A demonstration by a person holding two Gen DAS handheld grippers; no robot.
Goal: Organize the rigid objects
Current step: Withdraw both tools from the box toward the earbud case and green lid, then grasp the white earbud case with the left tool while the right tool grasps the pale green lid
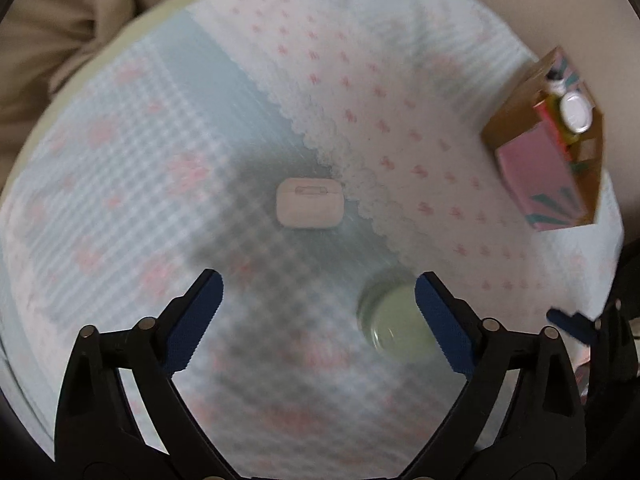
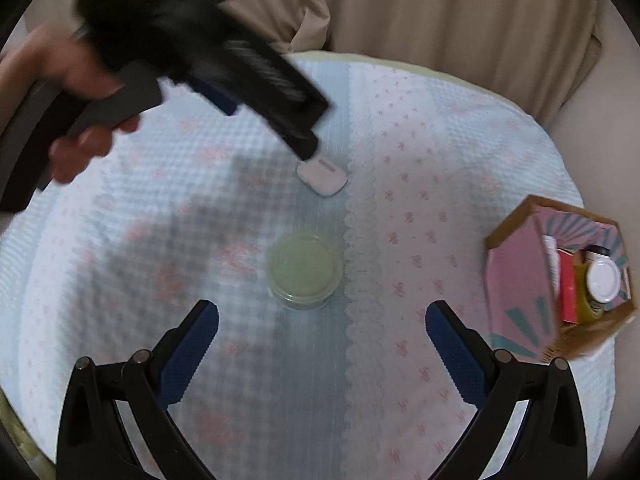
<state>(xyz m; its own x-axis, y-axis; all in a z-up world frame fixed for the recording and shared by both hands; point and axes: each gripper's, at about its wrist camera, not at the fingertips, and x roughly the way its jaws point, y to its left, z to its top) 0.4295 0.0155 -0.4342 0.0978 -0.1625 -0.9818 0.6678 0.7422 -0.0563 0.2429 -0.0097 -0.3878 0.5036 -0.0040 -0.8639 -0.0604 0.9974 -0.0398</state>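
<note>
Both hand-held grippers gape wide, empty — left (image 1: 318, 312) above the white case (image 1: 309, 203), right (image 2: 322, 340) near the green-lidded jar (image 2: 304, 270); box (image 2: 516, 280) sits at the table (image 2: 100, 320) edge.

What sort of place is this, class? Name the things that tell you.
Probably a home room: a round table under a quilted pastel tablecloth, beige curtains behind it, and a small cardboard organizer box holding bottles.
</note>
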